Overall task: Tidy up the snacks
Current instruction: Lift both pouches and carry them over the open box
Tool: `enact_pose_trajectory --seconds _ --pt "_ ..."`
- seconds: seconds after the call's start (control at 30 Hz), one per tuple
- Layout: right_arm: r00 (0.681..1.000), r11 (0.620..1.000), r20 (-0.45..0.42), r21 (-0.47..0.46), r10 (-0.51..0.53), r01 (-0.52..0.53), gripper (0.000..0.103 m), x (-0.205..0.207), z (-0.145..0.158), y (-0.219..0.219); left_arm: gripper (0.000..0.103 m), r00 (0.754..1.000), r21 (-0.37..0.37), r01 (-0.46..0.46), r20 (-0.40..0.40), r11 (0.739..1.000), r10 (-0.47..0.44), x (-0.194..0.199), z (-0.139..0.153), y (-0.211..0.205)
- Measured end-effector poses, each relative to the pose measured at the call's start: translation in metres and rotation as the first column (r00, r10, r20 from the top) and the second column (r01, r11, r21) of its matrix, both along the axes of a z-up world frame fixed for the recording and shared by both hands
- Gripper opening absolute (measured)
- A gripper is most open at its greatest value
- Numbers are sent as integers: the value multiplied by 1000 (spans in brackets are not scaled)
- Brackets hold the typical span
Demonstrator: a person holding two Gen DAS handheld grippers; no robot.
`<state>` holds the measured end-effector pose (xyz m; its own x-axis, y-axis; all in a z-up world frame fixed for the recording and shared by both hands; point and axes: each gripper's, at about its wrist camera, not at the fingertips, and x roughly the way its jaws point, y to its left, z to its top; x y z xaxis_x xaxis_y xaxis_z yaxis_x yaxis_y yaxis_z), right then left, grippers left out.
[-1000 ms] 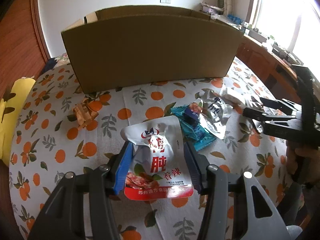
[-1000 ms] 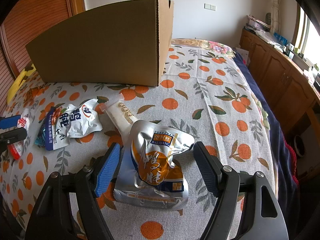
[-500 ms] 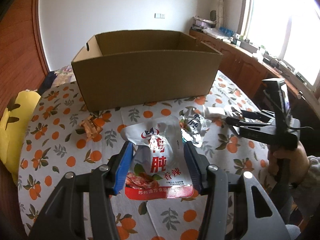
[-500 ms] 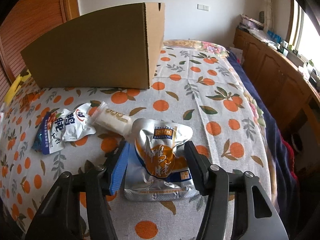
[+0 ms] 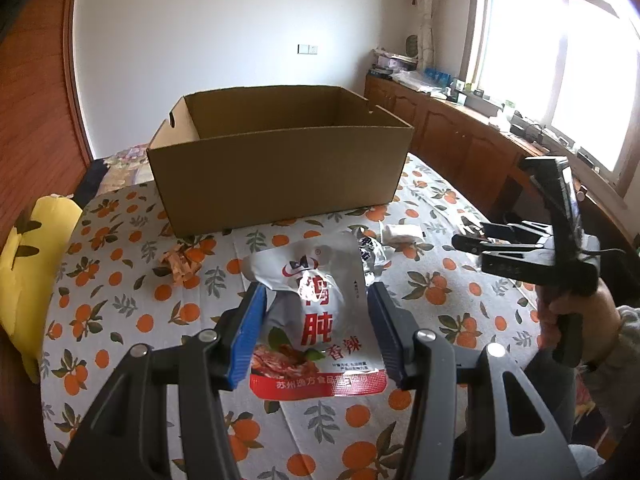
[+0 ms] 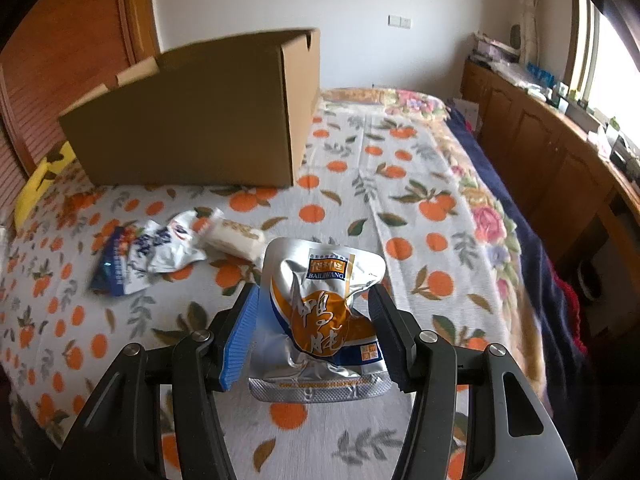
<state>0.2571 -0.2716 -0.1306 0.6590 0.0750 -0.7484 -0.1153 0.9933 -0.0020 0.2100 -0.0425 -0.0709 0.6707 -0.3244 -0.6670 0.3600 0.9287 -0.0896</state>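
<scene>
**Two soft pouches held, the box waits beyond**

Between the fingers of the left gripper (image 5: 316, 330) sits a white and red snack pouch (image 5: 316, 320); the fingers are clamped on its two side edges and the pouch bends a little in the middle. The right gripper (image 6: 314, 330) is closed in the same way on a silver and orange pouch (image 6: 320, 316), which is wrinkled where the pads press it. Both pouches look light, soft and smooth, so they probably can slip or fold if the grip is loose. The best place to hold seems to be the flat sealed edges, not the puffy middle, which may burst under hard pressure.

Ahead of the right fingers and to their left, a white and blue packet (image 6: 152, 252) and a small white bar (image 6: 234, 234) lie touching on the orange-print cloth (image 6: 400, 208). Ahead and left of the left fingers lies a small crumpled orange wrapper (image 5: 180, 262).

Farthest, beyond both pairs of fingers, stands the open cardboard box (image 5: 280, 164). The part of its inside that is visible shows nothing in it; the bottom is hidden by the near wall.
</scene>
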Motion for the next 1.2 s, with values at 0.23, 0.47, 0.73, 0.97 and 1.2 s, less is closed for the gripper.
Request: enact_pose_trajectory --seconds 0.23,0.47,0.73,0.97,1.2 --pt "999 1000 33 9 24 -24 57 -21 21 10 52 1000 -1 5 26 1000 -5 -10 9 2" --pt "996 998 65 34 58 -61 57 -33 39 24 52 999 -2 5 51 1000 -5 -18 18 3" --pt "987 991 111 40 119 -124 57 -34 66 45 52 995 -5 12 102 1000 -11 -12 38 3" --pt "978 985 141 59 155 -165 57 -27 85 57 52 990 -10 21 141 1000 -19 4 58 5" --pt "967 981 180 45 180 -191 57 -19 103 63 52 987 -8 32 159 999 -31 22 68 1"
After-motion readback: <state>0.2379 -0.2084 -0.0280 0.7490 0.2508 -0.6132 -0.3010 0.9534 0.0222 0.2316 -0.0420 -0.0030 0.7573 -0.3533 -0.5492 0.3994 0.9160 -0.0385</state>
